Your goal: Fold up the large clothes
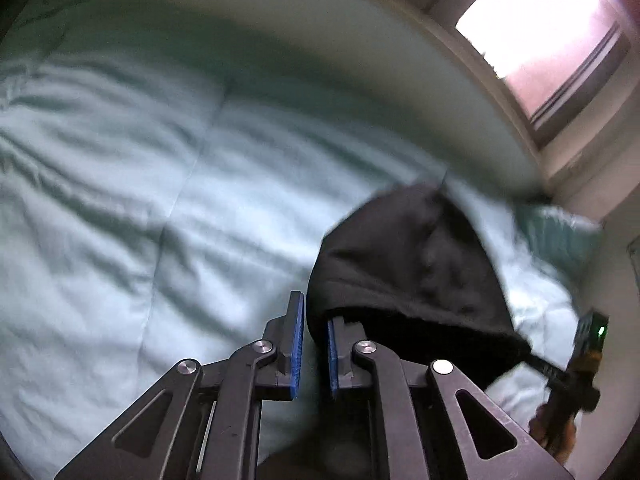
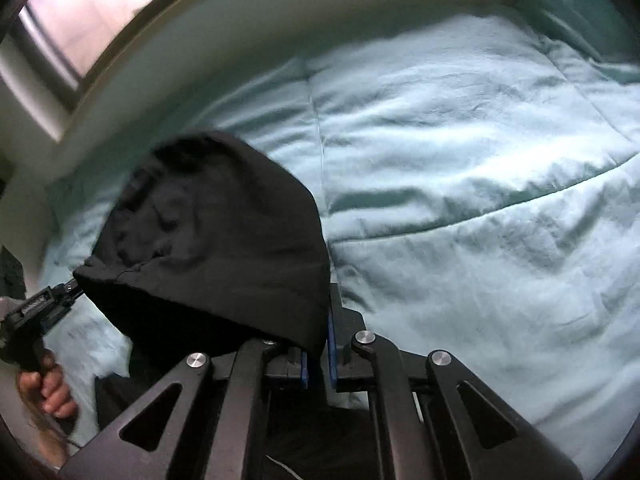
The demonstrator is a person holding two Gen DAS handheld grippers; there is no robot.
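A black garment [image 1: 412, 264] hangs in the air above a pale green bedspread [image 1: 120, 200], held taut between my two grippers. In the left wrist view my left gripper [image 1: 316, 320] is shut on the garment's near edge, and my right gripper [image 1: 540, 364] pinches its far corner at the lower right. In the right wrist view the black garment [image 2: 216, 232] drapes over my right gripper [image 2: 320, 344], which is shut on its edge. My left gripper [image 2: 74, 286] grips the opposite corner at the left. Both views are motion-blurred.
The bedspread [image 2: 460, 160] covers a wide bed with quilted seams and wrinkles. A window [image 1: 540, 28] sits in the wall beyond the bed and also shows in the right wrist view [image 2: 92, 12]. A teal pillow [image 2: 580, 16] lies at the bed's far corner.
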